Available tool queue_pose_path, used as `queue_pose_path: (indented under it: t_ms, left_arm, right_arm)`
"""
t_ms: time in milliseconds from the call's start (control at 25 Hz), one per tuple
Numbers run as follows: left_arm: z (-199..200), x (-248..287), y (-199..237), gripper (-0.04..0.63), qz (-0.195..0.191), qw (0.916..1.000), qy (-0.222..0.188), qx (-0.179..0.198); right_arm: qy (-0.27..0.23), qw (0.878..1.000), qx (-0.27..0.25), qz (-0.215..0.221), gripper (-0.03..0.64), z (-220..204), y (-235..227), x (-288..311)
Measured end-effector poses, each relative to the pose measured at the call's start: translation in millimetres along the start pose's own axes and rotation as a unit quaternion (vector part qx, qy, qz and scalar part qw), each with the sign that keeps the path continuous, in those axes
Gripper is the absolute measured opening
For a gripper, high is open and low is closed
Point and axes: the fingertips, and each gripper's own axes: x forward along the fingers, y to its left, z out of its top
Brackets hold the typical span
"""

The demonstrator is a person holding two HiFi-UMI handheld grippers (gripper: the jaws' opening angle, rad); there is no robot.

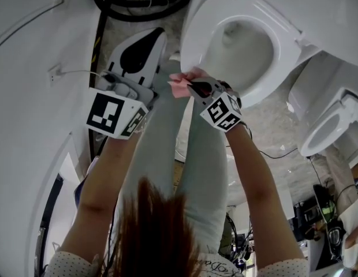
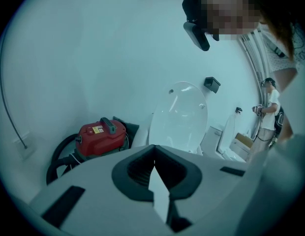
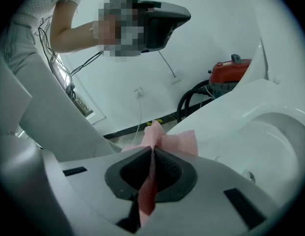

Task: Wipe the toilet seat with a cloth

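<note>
Pink cloth (image 3: 165, 140) is sitting pinched in the jaws of our right gripper (image 3: 152, 150), just beside the front edge of the white toilet seat (image 1: 196, 29). We are holding our left gripper (image 2: 153, 154) apart from it, jaws pressed together on nothing.

Left gripper (image 2: 154, 163), jaws together, faces what seems a toilet lid (image 2: 179, 114).

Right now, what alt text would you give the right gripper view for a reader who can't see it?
The right tool is shut on a pink cloth, held close to the white toilet seat on the right of the view. A red vacuum cleaner stands by the white wall behind.
</note>
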Motion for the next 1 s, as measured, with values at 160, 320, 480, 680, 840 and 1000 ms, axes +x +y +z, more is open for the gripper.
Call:
queue_pose_path:
  t_ms: [160,320,480,680,840,1000]
  left_arm:
    - [3,3,5,-0.002,0.002,1.0000,-0.001,-0.001]
    - [5,5,11,-0.002,0.006,1.0000,-0.001,-0.003]
    - [7,9,14,-0.002,0.007,1.0000,-0.001,-0.005]
    - [10,13,16,-0.002,0.006,1.0000,0.000,-0.005]
    - [14,18,17,-0.002,0.004,1.0000,0.000,-0.003]
    - [17,21,17,-0.001,0.004,1.0000,0.000,-0.002]
  right_arm:
    - [-0.003,1.000,-0.010,0.000,0.020,8,-9,0]
    - [-0.005,1.000,-0.030,0.000,0.020,16,-17,2]
    - [-0.010,0.999,-0.037,-0.005,0.020,23,-27,1]
    - [-0.029,0.999,-0.018,-0.020,0.020,34,-44,0]
    - [-0.037,0.999,-0.013,-0.030,0.020,43,-58,-1]
    - [-0.042,0.998,-0.021,-0.047,0.020,52,-75,-6]
